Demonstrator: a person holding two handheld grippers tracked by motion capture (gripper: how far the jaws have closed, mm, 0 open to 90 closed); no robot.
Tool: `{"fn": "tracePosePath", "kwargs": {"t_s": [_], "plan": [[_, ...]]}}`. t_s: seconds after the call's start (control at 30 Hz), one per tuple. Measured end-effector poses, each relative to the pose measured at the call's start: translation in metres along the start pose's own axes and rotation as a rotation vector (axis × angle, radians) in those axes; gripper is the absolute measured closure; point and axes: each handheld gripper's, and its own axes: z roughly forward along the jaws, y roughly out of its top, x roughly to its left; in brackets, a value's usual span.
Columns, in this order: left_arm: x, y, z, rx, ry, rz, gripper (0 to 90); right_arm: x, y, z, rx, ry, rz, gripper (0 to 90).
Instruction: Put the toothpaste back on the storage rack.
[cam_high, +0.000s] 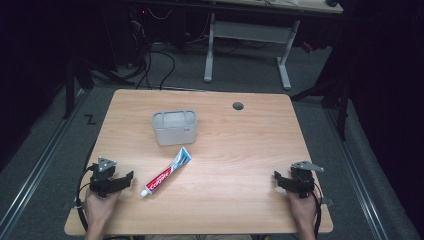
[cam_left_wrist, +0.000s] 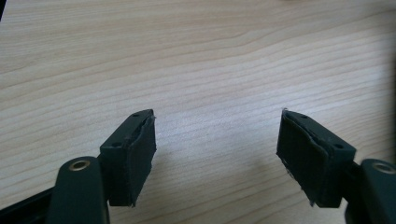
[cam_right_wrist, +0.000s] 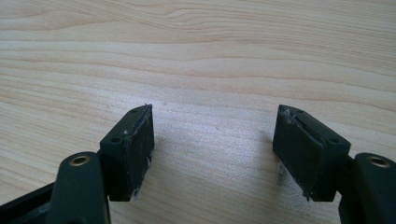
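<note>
A red, white and blue toothpaste tube (cam_high: 167, 173) lies flat on the wooden table (cam_high: 235, 145), cap toward the near left. Behind it stands an upright grey translucent holder (cam_high: 174, 127) with compartments. My left gripper (cam_high: 131, 176) rests near the table's front left, a little left of the tube's cap, held by a hand. In the left gripper view it (cam_left_wrist: 217, 140) is open over bare wood. My right gripper (cam_high: 275, 176) rests at the front right, far from both objects. Its jaws (cam_right_wrist: 212, 135) stand wide apart in the right gripper view, nothing between them.
A round cable hole (cam_high: 238, 106) sits in the table's far right part. Beyond the table stand another desk's white legs (cam_high: 283, 60) and cables (cam_high: 150, 60) on the grey floor. Bare wood stretches between the tube and my right gripper.
</note>
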Motion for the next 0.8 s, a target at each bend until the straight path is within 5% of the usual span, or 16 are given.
{"fn": "tracePosePath", "kwargs": {"t_s": [0.53, 0.8], "plan": [[-0.014, 0.008, -0.019, -0.056, 0.016, 0.031, 31.5, 0.0, 0.0, 0.0, -0.001, 0.001, -0.007, 29.2], [-0.019, 0.017, -0.027, -0.028, -0.03, 0.029, 32.1, 0.0, 0.0, 0.0, -0.001, 0.002, -0.007, 29.1]]}}
